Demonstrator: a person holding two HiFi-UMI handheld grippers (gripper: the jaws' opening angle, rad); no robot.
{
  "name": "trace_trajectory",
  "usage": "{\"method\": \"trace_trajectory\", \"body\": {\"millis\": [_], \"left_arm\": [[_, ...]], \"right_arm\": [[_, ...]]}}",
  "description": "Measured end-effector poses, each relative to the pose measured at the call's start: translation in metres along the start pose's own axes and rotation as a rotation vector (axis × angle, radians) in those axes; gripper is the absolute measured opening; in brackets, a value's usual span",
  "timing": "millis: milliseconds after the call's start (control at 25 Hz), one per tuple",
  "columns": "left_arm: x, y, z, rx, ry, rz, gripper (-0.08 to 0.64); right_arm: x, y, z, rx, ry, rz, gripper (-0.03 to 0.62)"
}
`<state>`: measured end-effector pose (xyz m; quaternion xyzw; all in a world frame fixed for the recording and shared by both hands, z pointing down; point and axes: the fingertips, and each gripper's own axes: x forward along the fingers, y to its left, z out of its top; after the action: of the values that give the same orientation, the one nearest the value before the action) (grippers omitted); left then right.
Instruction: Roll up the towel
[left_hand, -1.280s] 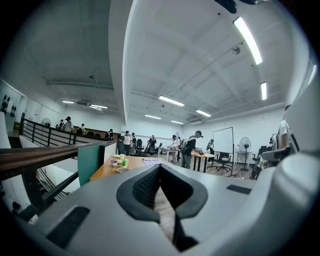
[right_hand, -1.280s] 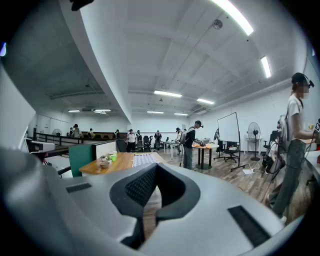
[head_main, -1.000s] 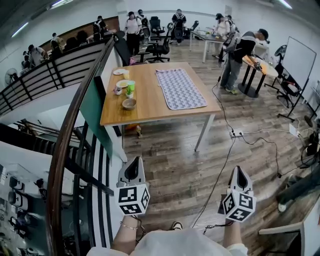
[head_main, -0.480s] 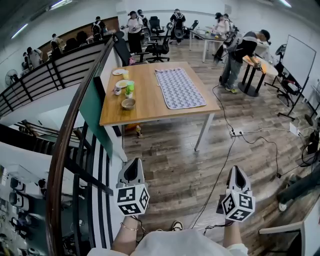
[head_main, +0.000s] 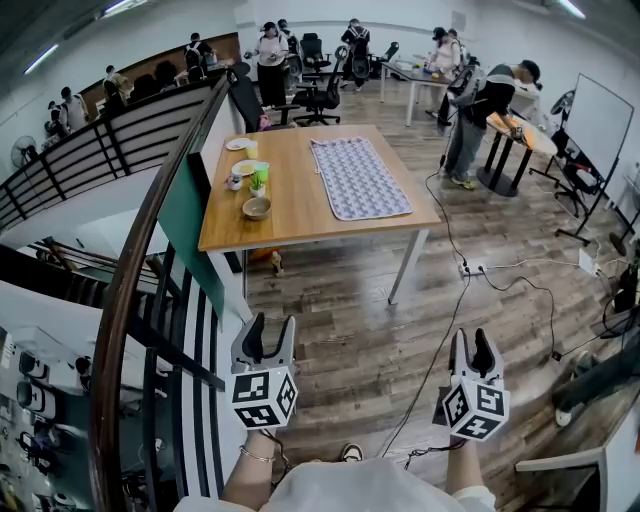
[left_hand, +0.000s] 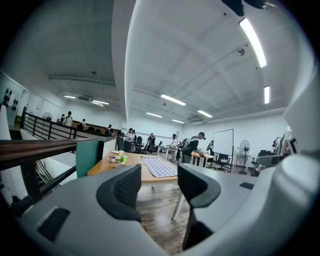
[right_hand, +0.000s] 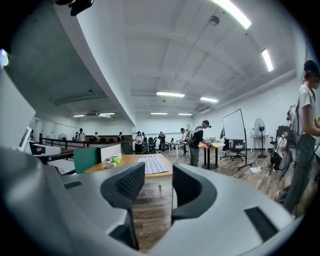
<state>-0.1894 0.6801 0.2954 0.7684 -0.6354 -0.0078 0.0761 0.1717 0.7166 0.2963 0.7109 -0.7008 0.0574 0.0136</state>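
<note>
A: What just changed w/ the grippers?

B: Both have just been opening. Left gripper (head_main: 270, 338) and right gripper (head_main: 471, 347) had their fingers (left_hand: 122, 189) pressed together a sec ago. Now each pair stands part-way apart with a narrow gap and nothing btwn them. Left looks a bit wider than right.

A: So no towel in hand?

B: No. The towel (head_main: 360, 178) lies flat and fully spread on the counter (head_main: 295, 215). It's on the right half, running from near the far edge toward the near right corner. The person (head_main: 350, 492) stands on the floor (head_main: 350, 330), well apart from the counter's near edge, grippers about level and aimed at it.

A: What's that mean for the job?

B: Prep only, I'd say. Fingers are readied for a grab, but rolling hasn't begun. They'd have to get up to the near edge first.

A: Anything else diff vs. before?

B: Not really. Grippers are in approx. the same spot and the towel hasn't moved. The bowl (head_main: 257, 207) by the left edge is the same too.
</note>
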Motion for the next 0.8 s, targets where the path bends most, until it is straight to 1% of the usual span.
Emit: {"method": "trace_trajectory", "body": {"millis": [80,160,240,320,400,480,600,800], "left_arm": [[0.003,0.000,-0.001,-0.001,0.000,-0.007,0.264],[0.006,0.000,-0.002,0.000,-0.004,-0.011,0.297],[0.010,0.000,-0.001,0.004,-0.017,-0.004,0.351],[0.014,0.000,-0.001,0.008,-0.025,0.011,0.419],[0.018,0.000,-0.001,0.013,-0.027,0.023,0.473],[0.021,-0.001,-0.001,0.016,-0.033,0.029,0.502],[0.026,-0.002,-0.002,0.002,-0.040,0.027,0.526],[0.034,-0.007,-0.009,-0.010,-0.022,0.031,0.528]], "right_arm": [[0.002,-0.001,0.000,0.000,-0.010,-0.003,0.207],[0.005,-0.001,-0.002,-0.004,-0.015,-0.004,0.263],[0.009,-0.002,-0.004,-0.014,-0.013,-0.003,0.309],[0.013,-0.003,-0.004,-0.021,-0.021,-0.007,0.387],[0.016,-0.007,-0.003,-0.020,-0.039,-0.020,0.467],[0.017,-0.011,-0.002,-0.013,-0.055,-0.034,0.514],[0.021,-0.014,-0.002,-0.002,-0.065,-0.046,0.548],[0.032,-0.023,-0.008,0.022,-0.050,-0.044,0.551]]}}
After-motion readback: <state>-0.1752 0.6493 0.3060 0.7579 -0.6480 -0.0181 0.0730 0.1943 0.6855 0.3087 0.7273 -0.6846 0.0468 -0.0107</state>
